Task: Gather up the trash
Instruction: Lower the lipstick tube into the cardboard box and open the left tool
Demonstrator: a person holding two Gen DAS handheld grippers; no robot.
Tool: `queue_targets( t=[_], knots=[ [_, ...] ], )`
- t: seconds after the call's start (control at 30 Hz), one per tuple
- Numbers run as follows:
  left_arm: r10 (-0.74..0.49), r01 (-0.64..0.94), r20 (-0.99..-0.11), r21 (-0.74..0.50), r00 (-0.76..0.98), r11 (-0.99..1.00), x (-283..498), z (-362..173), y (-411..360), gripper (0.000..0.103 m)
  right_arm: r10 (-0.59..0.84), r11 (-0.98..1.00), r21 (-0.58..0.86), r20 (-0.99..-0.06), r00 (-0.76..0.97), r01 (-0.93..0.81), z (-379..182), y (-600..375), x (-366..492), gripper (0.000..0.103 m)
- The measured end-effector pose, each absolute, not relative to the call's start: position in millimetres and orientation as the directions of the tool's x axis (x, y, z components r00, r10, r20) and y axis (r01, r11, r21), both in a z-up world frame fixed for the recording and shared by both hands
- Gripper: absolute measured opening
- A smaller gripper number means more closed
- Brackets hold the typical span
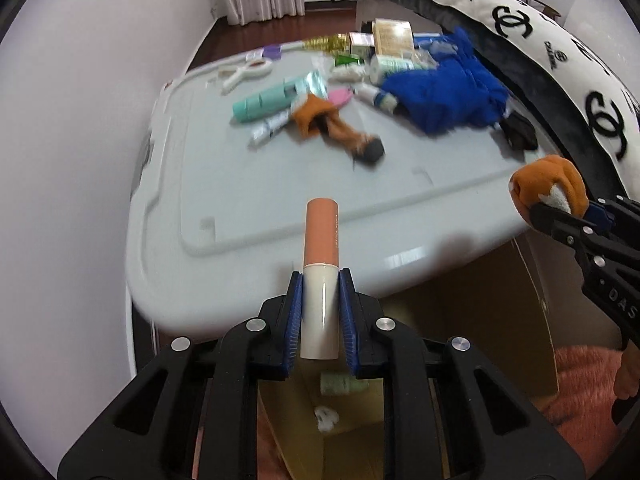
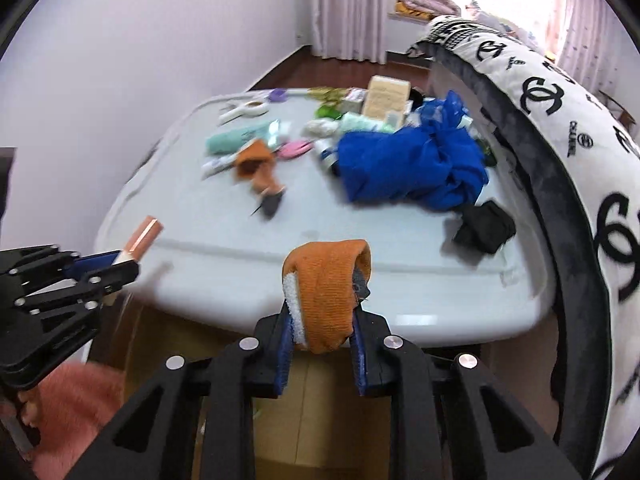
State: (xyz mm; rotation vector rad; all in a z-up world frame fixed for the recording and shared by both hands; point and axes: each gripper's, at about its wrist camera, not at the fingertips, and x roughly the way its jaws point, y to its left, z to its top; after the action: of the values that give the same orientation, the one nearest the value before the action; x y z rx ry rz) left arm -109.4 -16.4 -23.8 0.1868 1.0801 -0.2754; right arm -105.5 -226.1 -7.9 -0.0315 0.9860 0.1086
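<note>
Below the near edge of a grey lid (image 1: 224, 200), which serves as the work surface, stands an open cardboard box (image 1: 460, 292). Over the box, the left gripper (image 1: 321, 300) clamps a cream tube (image 1: 321, 280) with a peach cap, held upright between its blue pads (image 1: 294, 320). To the right, the right gripper (image 2: 322, 332) grips a folded orange sock (image 2: 326, 292) with a white patch, also just off the lid's near edge. Inside the box, seen under the left gripper, lie a pale green bottle (image 1: 342, 385) and a white crumpled scrap (image 1: 326, 418). Toward the middle of the lid lies a second orange sock (image 1: 328, 124), blurred, beside a mint tube (image 1: 266, 102) and a white marker (image 1: 270, 127). White scissors (image 1: 246, 71) sit near the far left corner. A bunched blue cloth (image 1: 448, 100) fills the right side, with a black cloth (image 1: 518, 130) at its near end by the right edge. Small boxes and bottles (image 1: 384, 42) crowd the far edge. A white blanket (image 1: 540, 40) with black logos runs along the right.
</note>
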Motion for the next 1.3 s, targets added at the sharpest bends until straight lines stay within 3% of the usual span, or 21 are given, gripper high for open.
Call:
queue_targets(
  t=[0.3,0.63,1.3],
  knots=[
    [-0.074,0.305,-0.954,0.020,0.292,0.952,-165.9,-84.9,-15.8,0.018,0.084,0.992,0.039,-0.907,0.414,-0.117,-61.8,-210.8,-167.0,0.024],
    [0.003,0.307,-0.993,0.041,0.122,0.951,-166.5,-149.1,-21.5,0.018,0.037,0.995,0.010,-0.962,0.270,-0.103,-127.0,-206.3,-172.3,0.024],
    [0.054,0.305,-0.998,0.062,0.036,0.950,-149.0,-181.2,-22.3,0.018,-0.006,0.997,-0.018,-0.986,0.165,-0.075,-161.9,-210.7,-166.1,0.025]
  ],
)
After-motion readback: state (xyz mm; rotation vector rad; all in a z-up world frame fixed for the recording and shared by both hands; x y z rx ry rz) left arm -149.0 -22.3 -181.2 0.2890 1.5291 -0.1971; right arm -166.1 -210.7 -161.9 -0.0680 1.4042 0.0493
